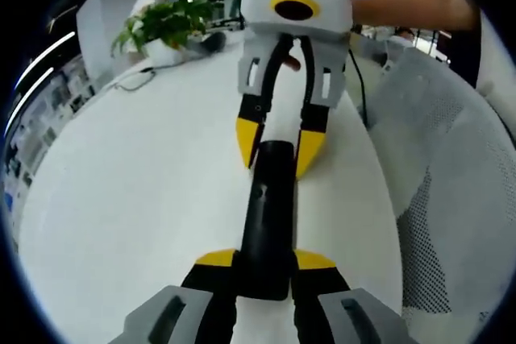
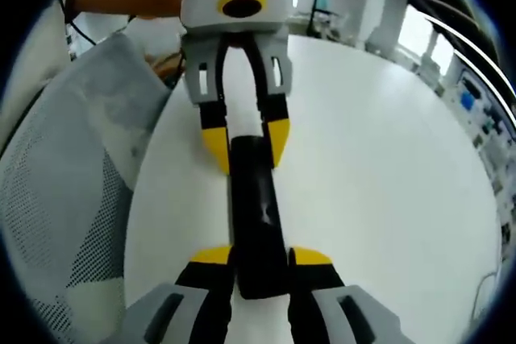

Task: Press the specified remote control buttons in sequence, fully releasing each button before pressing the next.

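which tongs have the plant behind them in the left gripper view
The right tongs, gripping the far end of the black remote control; the potted plant stands behind them. The left tongs rise from the bottom edge.

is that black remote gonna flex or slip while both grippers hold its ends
Probably stiff: the remote runs straight between the left gripper and right gripper with no visible sag. Its smooth, slightly glossy black casing may slide in the jaws if pressed hard. It looks flat-sided, so on the table it likely wouldn't roll.
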Action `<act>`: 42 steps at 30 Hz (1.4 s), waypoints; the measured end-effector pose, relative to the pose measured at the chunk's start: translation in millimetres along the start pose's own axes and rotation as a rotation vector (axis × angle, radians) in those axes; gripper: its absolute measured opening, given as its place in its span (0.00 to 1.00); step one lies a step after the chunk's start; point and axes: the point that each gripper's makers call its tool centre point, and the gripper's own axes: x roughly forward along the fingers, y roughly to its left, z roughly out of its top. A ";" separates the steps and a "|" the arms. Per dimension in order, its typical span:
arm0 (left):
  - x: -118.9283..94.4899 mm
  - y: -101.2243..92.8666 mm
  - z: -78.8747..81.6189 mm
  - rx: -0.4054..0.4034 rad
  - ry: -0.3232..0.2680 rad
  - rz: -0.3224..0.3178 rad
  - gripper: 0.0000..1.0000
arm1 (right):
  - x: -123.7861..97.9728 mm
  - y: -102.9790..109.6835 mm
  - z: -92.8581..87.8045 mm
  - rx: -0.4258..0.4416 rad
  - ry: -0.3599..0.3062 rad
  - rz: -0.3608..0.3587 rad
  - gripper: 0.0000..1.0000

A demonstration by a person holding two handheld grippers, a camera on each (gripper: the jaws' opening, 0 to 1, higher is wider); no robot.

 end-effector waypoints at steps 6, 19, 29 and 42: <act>0.6 -0.5 0.1 0.013 -0.002 -0.010 0.24 | -11.5 0.6 3.6 0.000 -0.014 -0.003 0.24; 0.3 -0.1 -0.2 0.027 0.002 -0.018 0.24 | -30.6 -2.9 -4.2 -0.041 0.039 -0.006 0.00; -0.4 -0.6 -0.1 0.032 0.002 -0.023 0.24 | -31.7 -2.3 -9.9 -0.072 0.092 0.012 0.00; -1.5 -0.7 -0.4 0.036 0.003 -0.028 0.24 | -26.3 -0.2 -14.6 -0.159 0.190 0.050 0.00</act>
